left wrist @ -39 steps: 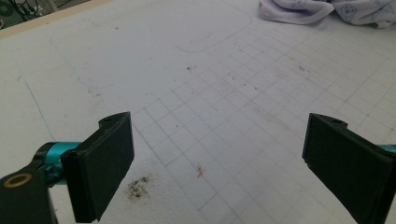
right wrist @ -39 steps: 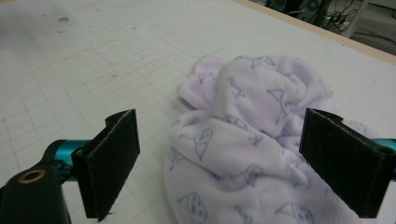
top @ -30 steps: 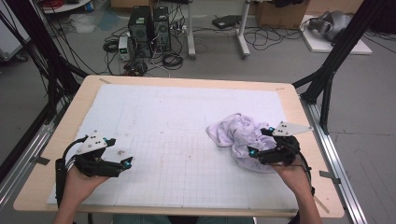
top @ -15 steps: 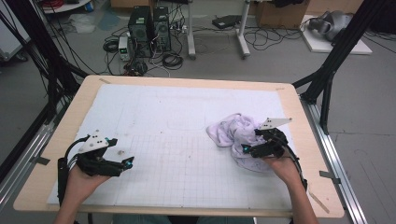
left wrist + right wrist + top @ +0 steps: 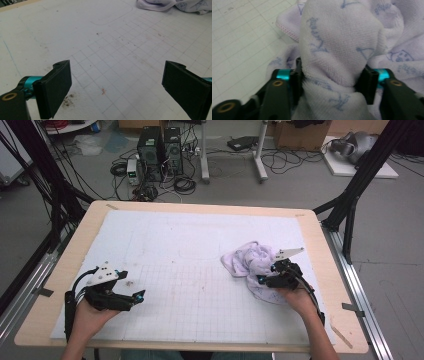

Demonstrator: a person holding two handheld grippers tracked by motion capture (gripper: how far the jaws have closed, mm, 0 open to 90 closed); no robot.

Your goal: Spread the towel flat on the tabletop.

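White gridded matting covers a wooden desk (image 5: 320,250), seen from above the person's side. Nearest, at the left, the left tongs (image 5: 131,298) rest low over bare mat, released, with nothing between their wide-apart jaws. At the right, the right tongs (image 5: 263,279) have come down into a crumpled lilac cloth (image 5: 247,260) since a second ago. Their jaws have just been closing, and a thick bunched fold of cloth (image 5: 332,50) now sits pinched between the pads. That suggests the grasp is made and lifting or spreading could follow. The cloth lies on the right half of the desk as a rumpled heap, its longer run roughly from the tongs toward the desk's middle; no clear edge or corner points anywhere. Beyond the desk, computers and cables clutter the floor.
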